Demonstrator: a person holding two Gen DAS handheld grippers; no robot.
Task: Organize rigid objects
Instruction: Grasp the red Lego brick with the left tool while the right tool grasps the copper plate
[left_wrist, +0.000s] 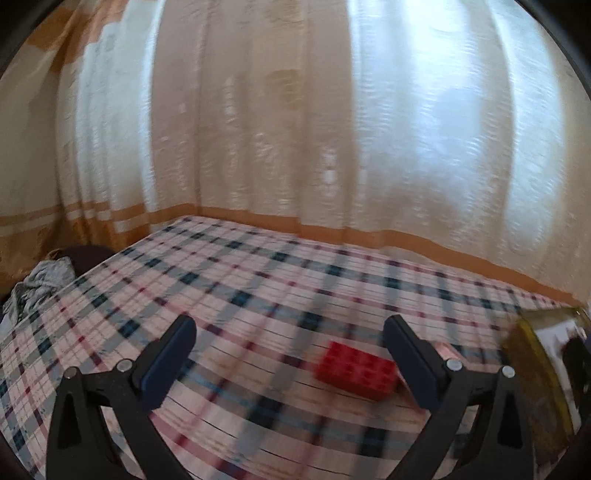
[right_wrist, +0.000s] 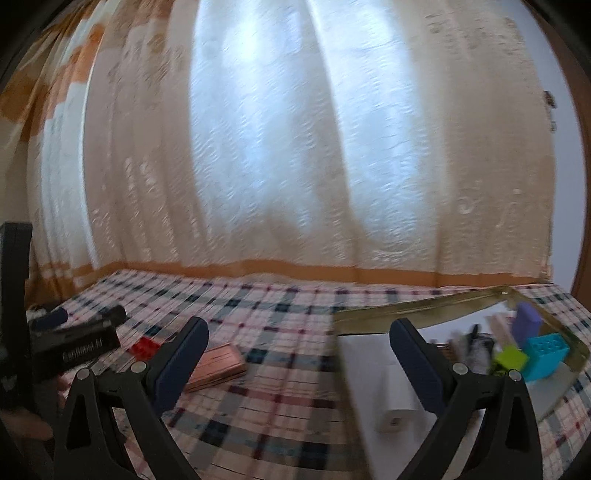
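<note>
A red toy brick (left_wrist: 356, 370) lies on the plaid tablecloth (left_wrist: 258, 280), just inside the right finger of my open, empty left gripper (left_wrist: 291, 354). A pink flat block (left_wrist: 445, 350) peeks out behind that finger. In the right wrist view the red brick (right_wrist: 146, 347) and the pink flat block (right_wrist: 218, 365) lie left of centre. My right gripper (right_wrist: 299, 354) is open and empty above the cloth. A gold-rimmed tray (right_wrist: 424, 308) at the right holds a cyan brick (right_wrist: 546, 354), a green brick (right_wrist: 511, 360), a purple block (right_wrist: 528, 321) and other small pieces.
The left gripper's body (right_wrist: 70, 343) shows at the left of the right wrist view. The tray's edge (left_wrist: 532, 354) is at the right of the left wrist view. Curtains (left_wrist: 295, 129) hang behind the table. A crumpled cloth (left_wrist: 40, 284) lies off the left edge.
</note>
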